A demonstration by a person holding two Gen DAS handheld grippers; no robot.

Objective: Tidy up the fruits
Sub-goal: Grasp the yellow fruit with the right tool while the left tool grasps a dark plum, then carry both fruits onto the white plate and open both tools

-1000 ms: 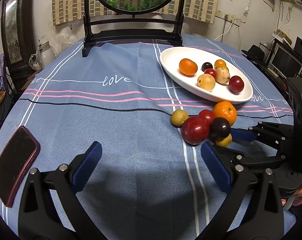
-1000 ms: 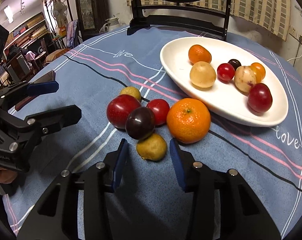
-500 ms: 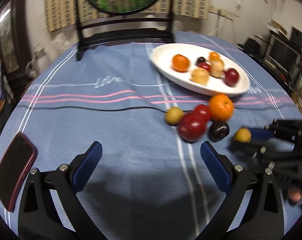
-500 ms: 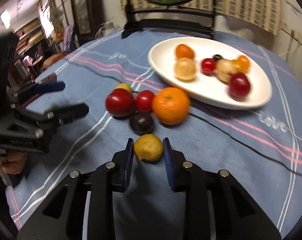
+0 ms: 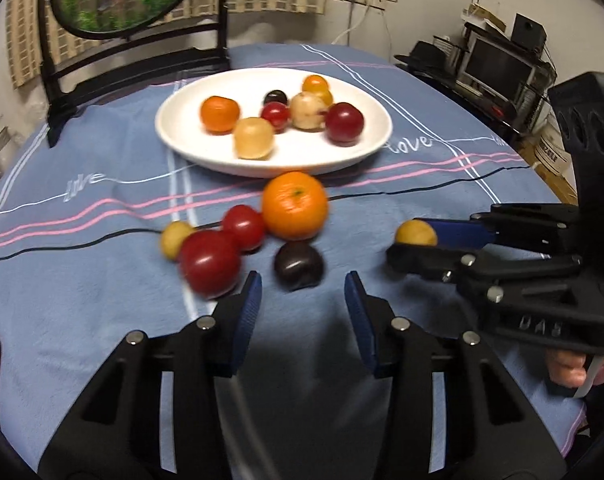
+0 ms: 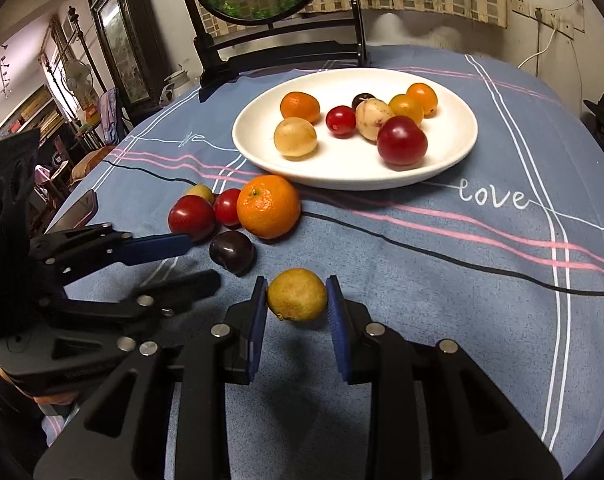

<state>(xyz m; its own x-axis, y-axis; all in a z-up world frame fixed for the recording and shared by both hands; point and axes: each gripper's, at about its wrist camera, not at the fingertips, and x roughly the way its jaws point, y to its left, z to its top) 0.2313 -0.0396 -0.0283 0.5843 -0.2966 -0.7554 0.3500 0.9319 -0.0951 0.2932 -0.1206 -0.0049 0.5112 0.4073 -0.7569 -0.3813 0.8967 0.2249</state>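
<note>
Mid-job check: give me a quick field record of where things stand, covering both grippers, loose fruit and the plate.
right gripper: shut on yellow fruit, which seems lifted just off the cloth
left gripper: open, empty, lined up just short of the dark plum
loose on tablecloth: dark plum, big orange, large red plum, small red fruit, small yellow fruit
white plate: holds eight fruits
phone: on the cloth, behind the left gripper in the right wrist view
</note>
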